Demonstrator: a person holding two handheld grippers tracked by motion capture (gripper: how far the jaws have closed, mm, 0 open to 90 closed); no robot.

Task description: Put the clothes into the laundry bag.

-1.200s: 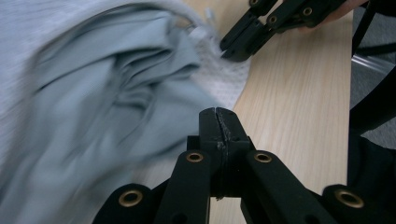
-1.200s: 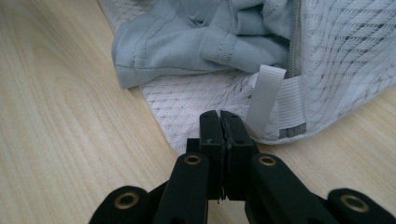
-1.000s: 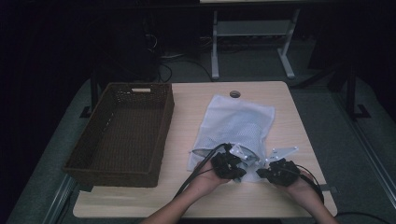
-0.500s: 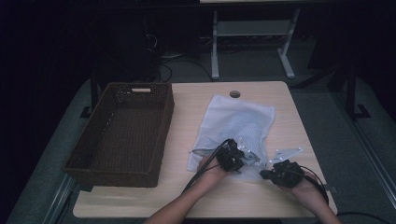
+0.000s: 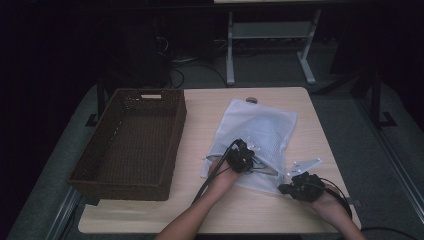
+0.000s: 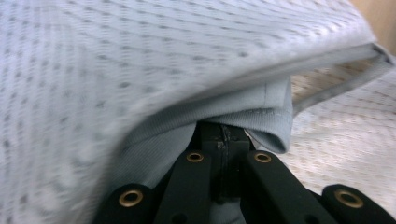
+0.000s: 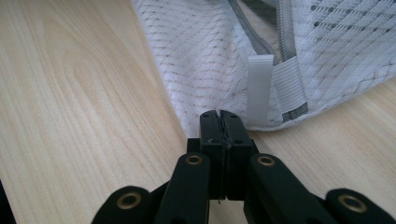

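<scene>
White mesh marks the laundry bag (image 5: 260,137), which lies flat on the pale wooden worktop (image 5: 200,135) to the right of a dark wicker basket (image 5: 132,142). In the high view the left gripper (image 5: 242,156) sits on the near part of the bag, close to its open zipper edge, and the right gripper (image 5: 300,186) rests at the bag's near right corner. Both forearms come in from the bottom edge, and a black cable trails from each tool. A round grommet (image 5: 251,100) sits in the worktop just past the bag's far edge.

In the left gripper view the jaws are pressed together on a fold of grey hem (image 6: 261,119) at the bag's opening, and blurred mesh (image 6: 116,70) drapes over and around them. A grey trim strip (image 6: 336,91) runs off to the right over the lower layer of mesh.

In the right gripper view the jaws are pressed together and pinch the very edge of the bag's corner (image 7: 205,109), just left of a white ribbed loop tab (image 7: 259,88). Bare wood grain (image 7: 79,102) spreads to the left, and the zipper (image 7: 286,32) runs up toward the top right.
</scene>
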